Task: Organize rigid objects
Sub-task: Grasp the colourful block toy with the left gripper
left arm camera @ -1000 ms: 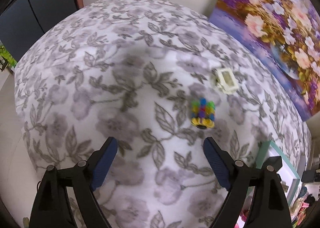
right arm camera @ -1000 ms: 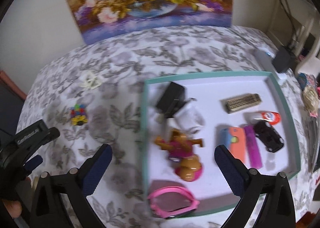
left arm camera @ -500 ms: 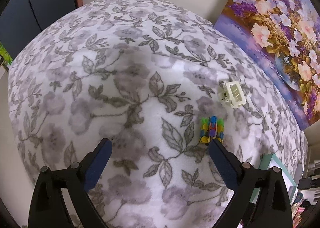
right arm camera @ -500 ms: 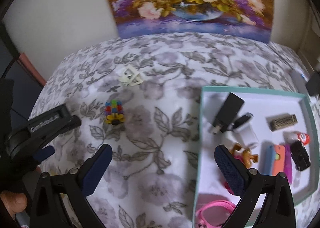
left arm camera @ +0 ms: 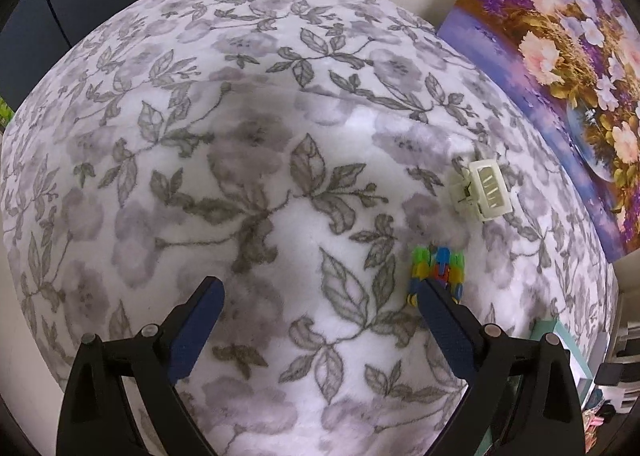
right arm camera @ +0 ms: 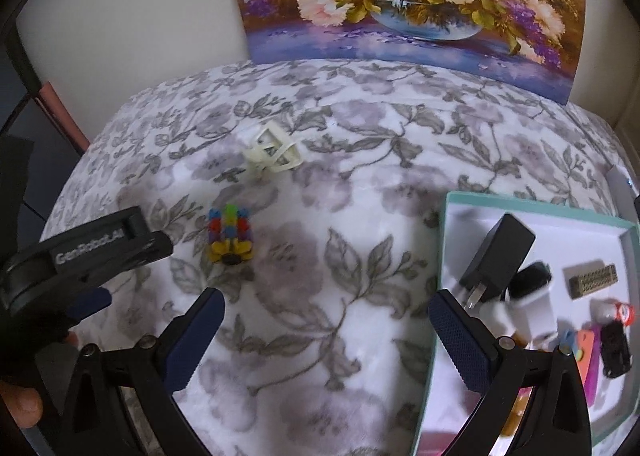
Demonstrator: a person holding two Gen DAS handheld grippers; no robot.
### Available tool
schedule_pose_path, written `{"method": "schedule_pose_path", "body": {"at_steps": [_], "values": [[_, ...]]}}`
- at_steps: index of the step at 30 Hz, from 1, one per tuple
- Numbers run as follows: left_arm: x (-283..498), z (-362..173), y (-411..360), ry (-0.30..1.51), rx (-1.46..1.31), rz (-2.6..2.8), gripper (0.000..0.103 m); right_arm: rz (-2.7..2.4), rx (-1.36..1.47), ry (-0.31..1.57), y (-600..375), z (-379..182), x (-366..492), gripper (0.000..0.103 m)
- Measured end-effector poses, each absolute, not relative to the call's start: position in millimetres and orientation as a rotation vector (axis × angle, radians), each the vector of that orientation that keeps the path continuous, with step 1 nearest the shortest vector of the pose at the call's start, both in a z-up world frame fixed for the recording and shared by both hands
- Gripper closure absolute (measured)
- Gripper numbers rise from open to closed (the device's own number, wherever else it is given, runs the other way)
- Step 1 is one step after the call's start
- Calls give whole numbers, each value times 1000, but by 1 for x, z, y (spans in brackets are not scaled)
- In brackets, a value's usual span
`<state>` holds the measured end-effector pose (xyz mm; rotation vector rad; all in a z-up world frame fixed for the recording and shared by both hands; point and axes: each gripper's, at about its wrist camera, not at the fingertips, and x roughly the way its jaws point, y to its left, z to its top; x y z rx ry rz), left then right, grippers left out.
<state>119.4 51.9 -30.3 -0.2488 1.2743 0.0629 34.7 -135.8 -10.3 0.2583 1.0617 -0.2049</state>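
Left gripper (left arm camera: 320, 288) spread wide, colourful block toy (left arm camera: 438, 266) by its right finger, right gripper (right arm camera: 326, 302) likewise released, teal tray (right arm camera: 442, 256) at right.

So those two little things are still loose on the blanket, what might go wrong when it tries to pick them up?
The colorful block toy sits off to one side, right at the tip of the left gripper's right finger, so closing now might knock it away. The blanket is soft and might bunch up. The white hair clip is open-framed and might slip or snag.
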Motion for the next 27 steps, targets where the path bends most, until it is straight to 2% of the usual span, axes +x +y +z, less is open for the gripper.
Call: {"method": "schedule_pose_path", "body": {"at_steps": [14, 21, 25, 27], "values": [[149, -43, 23, 1307, -254, 8, 7, -315, 289, 1005, -185, -7, 68, 0], [147, -47, 10, 1321, -247, -50, 24, -344, 344, 1007, -202, -17, 73, 0], [144, -47, 5, 1338, -277, -92, 26, -355, 364, 1004, -208, -18, 72, 0], [143, -47, 0, 1338, -270, -118, 35, -364, 366, 1002, -210, -17, 71, 0]]}}
